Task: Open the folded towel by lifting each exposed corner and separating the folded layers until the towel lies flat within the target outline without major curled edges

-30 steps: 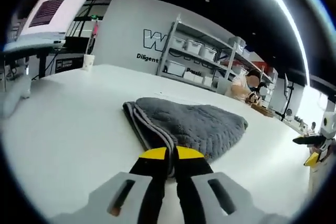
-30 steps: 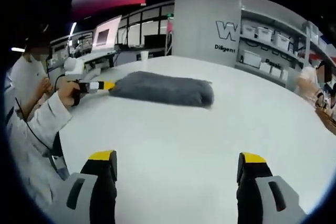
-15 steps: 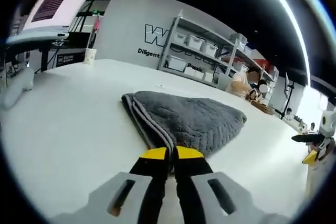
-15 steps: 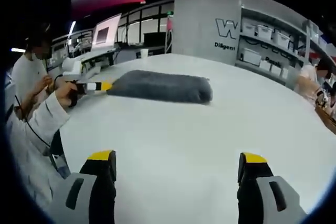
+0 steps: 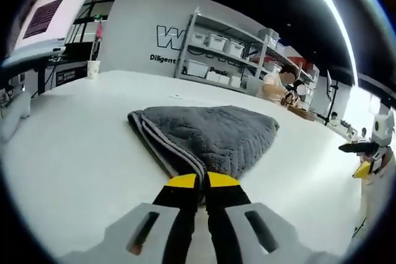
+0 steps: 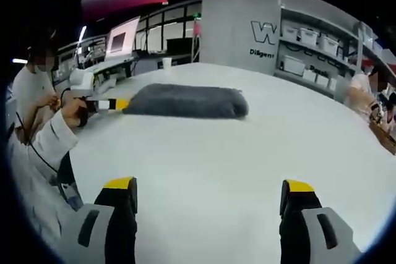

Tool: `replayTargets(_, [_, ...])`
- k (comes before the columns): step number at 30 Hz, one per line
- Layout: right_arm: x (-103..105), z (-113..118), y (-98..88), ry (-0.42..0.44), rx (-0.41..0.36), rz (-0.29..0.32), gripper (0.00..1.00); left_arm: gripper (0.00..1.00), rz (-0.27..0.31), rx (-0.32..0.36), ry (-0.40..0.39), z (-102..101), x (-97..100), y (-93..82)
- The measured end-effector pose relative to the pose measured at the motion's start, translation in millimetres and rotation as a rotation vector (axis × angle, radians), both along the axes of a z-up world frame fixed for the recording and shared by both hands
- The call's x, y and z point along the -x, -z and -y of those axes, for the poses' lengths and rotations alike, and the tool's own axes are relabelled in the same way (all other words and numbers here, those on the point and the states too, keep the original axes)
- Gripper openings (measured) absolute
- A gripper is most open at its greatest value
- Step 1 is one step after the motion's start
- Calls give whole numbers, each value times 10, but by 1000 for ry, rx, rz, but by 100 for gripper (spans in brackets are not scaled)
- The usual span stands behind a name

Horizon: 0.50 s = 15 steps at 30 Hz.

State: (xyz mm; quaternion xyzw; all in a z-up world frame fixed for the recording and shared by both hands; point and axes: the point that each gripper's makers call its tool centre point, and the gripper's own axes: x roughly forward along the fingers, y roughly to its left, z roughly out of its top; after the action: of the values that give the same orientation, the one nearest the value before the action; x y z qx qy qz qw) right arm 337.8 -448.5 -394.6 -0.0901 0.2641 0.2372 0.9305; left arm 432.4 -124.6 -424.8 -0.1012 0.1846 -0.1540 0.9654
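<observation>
I'm at a big round white table [image 5: 74,153], and the folded grey quilted towel [image 5: 207,140] lies out on its middle, well in from every edge. My left gripper [image 5: 198,182], yellow-tipped with black jaws, has those jaws pressed together on the towel's near striped corner; from my right gripper view I see it gripped at the towel's left end, my hand [image 6: 73,110] and white sleeve [image 6: 37,153] behind it. My right gripper [image 6: 210,191] hangs over bare table near my edge, jaws spread wide apart, nothing between them, well apart from the towel [image 6: 185,100].

Past the far edge stands a grey wall panel [image 5: 139,32] with a big "W" and a line starting "Diligent", the rest cut off by a metal shelving rack [image 5: 223,54] loaded with white bins. A white paper cup [image 5: 93,69] sits near the table's far left edge. A monitor [image 5: 52,13] glows up left, its text too small to read. A seated person [image 5: 275,85] is beyond the far right edge, partly hidden.
</observation>
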Motion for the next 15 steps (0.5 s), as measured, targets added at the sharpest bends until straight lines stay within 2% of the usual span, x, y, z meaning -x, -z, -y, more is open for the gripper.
replayTargets(3, [4,6,-1,4,-5,0,95,3,-5,18,1,6,9,0])
replayTargets(8, [15,10,9,6,-2,-4,95,3,-6,113,-25,64,66,15])
replayTargets(15, [25,33,2,10,1,-3,95,3,-13,128,25,269,139,7])
